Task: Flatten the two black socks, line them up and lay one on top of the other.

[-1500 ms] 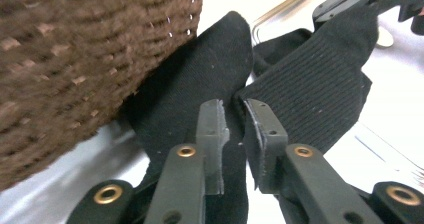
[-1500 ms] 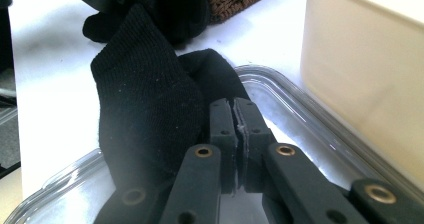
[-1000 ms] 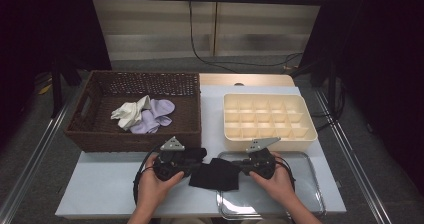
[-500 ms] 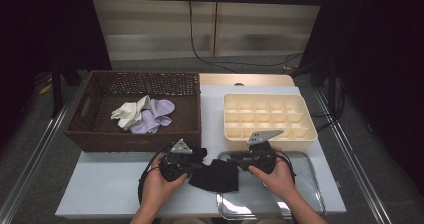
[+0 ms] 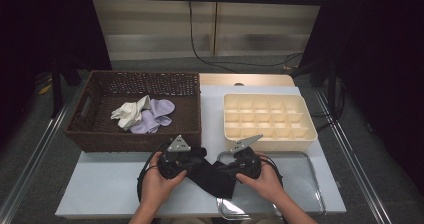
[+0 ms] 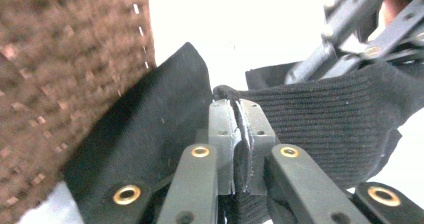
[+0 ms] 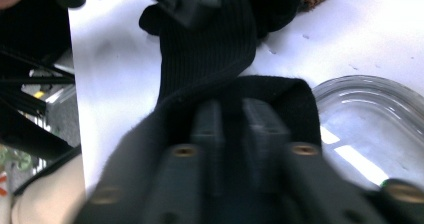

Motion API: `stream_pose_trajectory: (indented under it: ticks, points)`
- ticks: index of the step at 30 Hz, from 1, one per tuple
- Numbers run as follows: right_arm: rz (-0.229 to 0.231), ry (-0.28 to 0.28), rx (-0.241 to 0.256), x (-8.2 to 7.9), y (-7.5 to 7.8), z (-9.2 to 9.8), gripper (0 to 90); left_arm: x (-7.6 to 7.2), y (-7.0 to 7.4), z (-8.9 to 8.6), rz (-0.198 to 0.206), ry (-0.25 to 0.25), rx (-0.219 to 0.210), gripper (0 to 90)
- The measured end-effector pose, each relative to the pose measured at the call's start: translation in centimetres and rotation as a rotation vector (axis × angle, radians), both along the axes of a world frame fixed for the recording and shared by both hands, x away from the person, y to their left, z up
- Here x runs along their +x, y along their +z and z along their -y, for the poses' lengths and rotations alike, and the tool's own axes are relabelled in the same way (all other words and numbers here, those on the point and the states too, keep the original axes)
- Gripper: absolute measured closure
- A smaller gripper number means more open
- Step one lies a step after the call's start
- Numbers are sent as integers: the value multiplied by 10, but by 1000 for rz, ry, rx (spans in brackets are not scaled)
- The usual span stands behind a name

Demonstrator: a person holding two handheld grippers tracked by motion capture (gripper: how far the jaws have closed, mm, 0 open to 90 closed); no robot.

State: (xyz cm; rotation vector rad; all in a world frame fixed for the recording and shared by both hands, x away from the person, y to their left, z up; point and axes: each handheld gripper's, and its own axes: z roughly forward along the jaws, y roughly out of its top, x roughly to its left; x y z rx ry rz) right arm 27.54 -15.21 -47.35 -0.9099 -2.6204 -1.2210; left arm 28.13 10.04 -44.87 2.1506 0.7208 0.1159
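Black sock (image 5: 212,175), soft ribbed knit, sits lower centre of the high view on the white table (image 5: 110,184), stretched between both grippers, one end draped over the edge of the clear tray (image 5: 305,184).

Left gripper (image 5: 192,161), lower centre-left, held by the left hand (image 5: 157,181): in the left gripper view its metal pads are closed tight on a fold of the sock (image 6: 320,119), ribbing clear at centre-right of frame, smoother flat part (image 6: 145,134) to the left.

Right gripper (image 5: 235,166), held by the right hand (image 5: 265,181): in the right gripper view the sock's hem (image 7: 240,59) wraps over the two black jaws at frame bottom. They look near-closed w/ cloth between, but it's blurred, so can't tell for sure.

Woven brown wicker basket (image 5: 95,134), rectangular, upper left of the high view, w/ crumpled cream cloth (image 5: 131,113) & lilac cloth (image 5: 156,115) inside. Cream plastic organiser (image 5: 270,118), grid of square cells, centre-right. Tray is glossy, rounded corners, lower right.
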Motion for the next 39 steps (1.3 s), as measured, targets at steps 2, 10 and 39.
stream_pose_trajectory:
  ticks: [2,10,39]
  points:
    - [35,-12,-9,0,2,1,900,1,5,-2,20,8,-15,855]
    - [216,-121,16,6,26,10,900,1,20,-13,83,36,-76,854]
    - [112,-125,-51,3,-4,7,816,-10,-5,-21,-24,-12,20,854]
